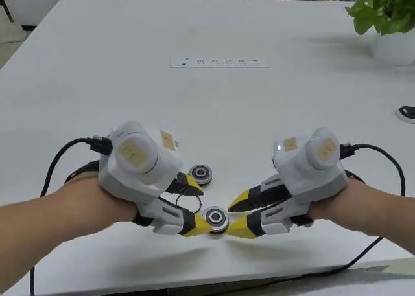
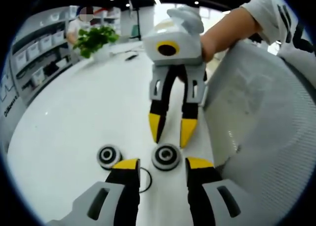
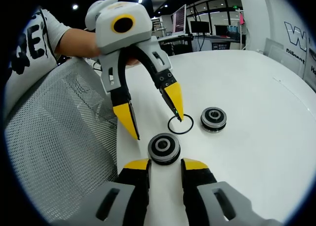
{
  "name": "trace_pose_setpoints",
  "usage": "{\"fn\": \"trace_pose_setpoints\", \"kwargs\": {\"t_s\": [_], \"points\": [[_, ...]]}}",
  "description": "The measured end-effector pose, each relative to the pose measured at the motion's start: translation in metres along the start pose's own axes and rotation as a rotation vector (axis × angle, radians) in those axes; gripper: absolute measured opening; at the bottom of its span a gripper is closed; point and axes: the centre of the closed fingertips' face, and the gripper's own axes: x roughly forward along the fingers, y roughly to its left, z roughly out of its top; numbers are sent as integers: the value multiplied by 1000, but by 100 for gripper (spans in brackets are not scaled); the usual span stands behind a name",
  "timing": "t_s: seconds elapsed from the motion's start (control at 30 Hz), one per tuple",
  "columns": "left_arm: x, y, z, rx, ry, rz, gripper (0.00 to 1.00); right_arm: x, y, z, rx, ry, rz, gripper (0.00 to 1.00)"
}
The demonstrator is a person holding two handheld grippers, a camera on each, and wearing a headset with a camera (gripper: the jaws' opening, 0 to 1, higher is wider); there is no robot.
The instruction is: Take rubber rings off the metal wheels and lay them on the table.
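Silver metal wheel (image 1: pixel 215 218) sits between gaping left gripper (image 3: pixel 158 127) and right gripper (image 2: pixel 170 142) (one black rubber ring (image 3: pixel 180 124) lies freed); its own needs pinching off next.

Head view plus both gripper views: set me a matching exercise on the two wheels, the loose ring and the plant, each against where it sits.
Things
1. near wheel
2. far wheel
3. loose rubber ring
4. potted plant

Places
A. far right corner of the table
B. flat on the table, at one tip of the left claw
C. between the tips of the left claw and the right claw
D. on its own beyond the ring, in neither claw

Pairs: 1-C, 2-D, 3-B, 4-A
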Motion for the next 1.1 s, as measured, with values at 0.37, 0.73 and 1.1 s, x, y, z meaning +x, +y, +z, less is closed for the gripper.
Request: {"fn": "trace_pose_setpoints", "kwargs": {"t_s": [0.37,0.73,1.1], "points": [[8,-3,-1,-4,0,-10,28,4,-2,-3,-24,11,-10,18],[15,-6,-2,9,8,-12,18,5,-3,-3,-21,1,-10,17],[17,-2,-1,8,-14,13,14,5,-1,-4,-10,-6,4,12]]}}
